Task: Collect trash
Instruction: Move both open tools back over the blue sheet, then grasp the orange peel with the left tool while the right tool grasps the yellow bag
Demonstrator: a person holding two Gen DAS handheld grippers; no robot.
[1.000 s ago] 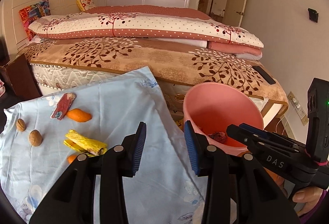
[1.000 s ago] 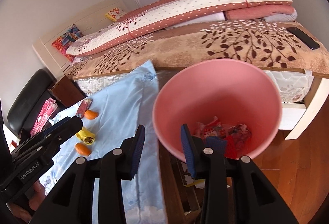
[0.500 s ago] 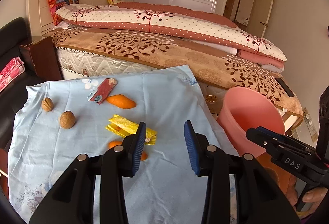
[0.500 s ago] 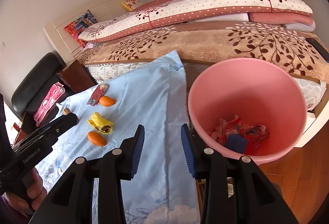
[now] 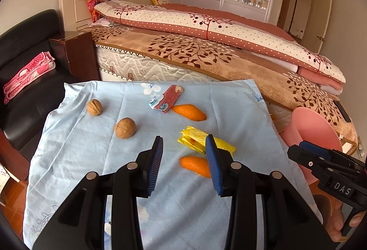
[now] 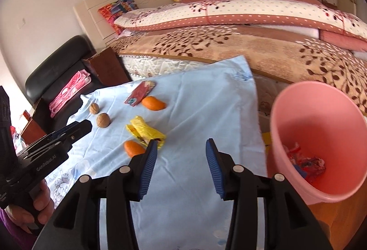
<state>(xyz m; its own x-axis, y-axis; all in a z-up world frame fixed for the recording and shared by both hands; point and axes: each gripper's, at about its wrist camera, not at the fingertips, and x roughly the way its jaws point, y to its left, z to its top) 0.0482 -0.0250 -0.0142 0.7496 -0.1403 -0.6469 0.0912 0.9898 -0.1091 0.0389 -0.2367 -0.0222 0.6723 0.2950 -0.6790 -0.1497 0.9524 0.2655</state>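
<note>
On the light blue cloth (image 5: 91, 158) lie a yellow wrapper (image 5: 197, 138), two orange peels (image 5: 189, 112) (image 5: 193, 164), a red wrapper (image 5: 170, 98) and two walnuts (image 5: 125, 127) (image 5: 94, 107). My left gripper (image 5: 184, 158) is open and empty, just short of the yellow wrapper and near peel. My right gripper (image 6: 180, 158) is open and empty over the cloth, right of the yellow wrapper (image 6: 146, 133). The pink bin (image 6: 321, 112) with wrappers inside stands at the right; it also shows in the left wrist view (image 5: 312, 123).
A bed (image 5: 206, 54) with patterned quilts lies behind the table. A black chair (image 5: 27, 48) with a pink cloth stands at the left beside a dark wooden nightstand (image 5: 75, 52). A phone (image 5: 343, 111) lies on the bed's edge.
Both grippers have swung left, away from the pink bin and over the blue cloth. The trash items now lie in front of the fingers. Both stay open.
</note>
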